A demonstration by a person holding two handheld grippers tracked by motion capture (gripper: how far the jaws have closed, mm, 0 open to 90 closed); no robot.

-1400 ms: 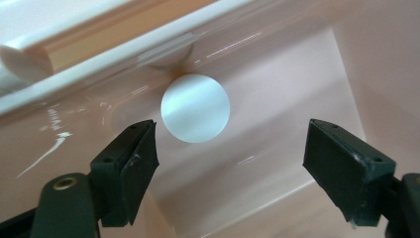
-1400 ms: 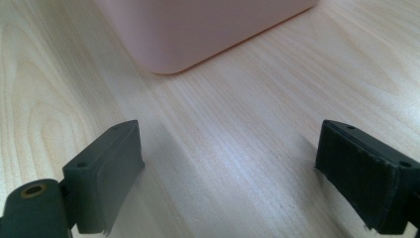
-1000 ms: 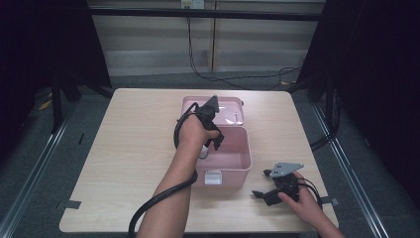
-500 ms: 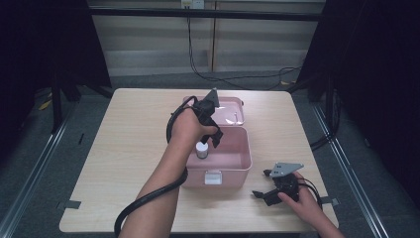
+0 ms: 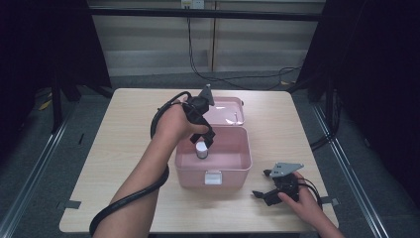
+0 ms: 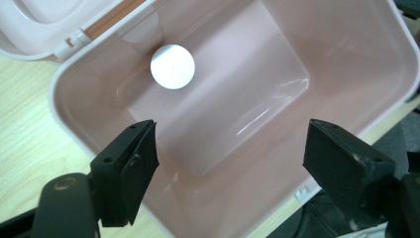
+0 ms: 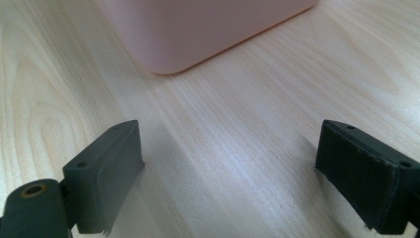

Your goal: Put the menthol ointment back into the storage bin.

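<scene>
1. Nearest the desk's (image 5: 124, 148) front edge, toward its front right corner, the right gripper (image 5: 262, 194) lies low on the wood in the person's right hand (image 5: 302, 201), with its grey three-cornered plate on top.
2. In the right gripper view its tongs are spread wide with nothing between them, only bare wood grain; a rounded lower corner of the pink box (image 7: 198, 29) stands well ahead of them, apart from both jaws.
3. Farther in, the pink box (image 5: 214, 168) sits near the desk's middle, open, with a white latch (image 5: 213, 177) on its front wall facing the front edge.
4. Inside the box, against its left wall and toward the back, a small bottle with a white cap (image 5: 201, 149) stands upright on the floor of the box.
5. The left gripper (image 5: 207, 141) hangs over the box's back left part, held by the left hand (image 5: 173, 124), its jaws pointing down at the bottle.
6. In the left gripper view the tongs are spread wide and hold nothing; the white cap (image 6: 172, 66) lies beyond the jaw tips, nearer the left jaw, untouched by either.
7. The bottle is near a corner of the box, close to the hinge side.
8. Behind the box, its lid (image 5: 225, 110) lies tipped back, open toward the desk's far edge.
9. A black cable (image 5: 124, 203) trails from the left gripper along the forearm to the front edge.
</scene>
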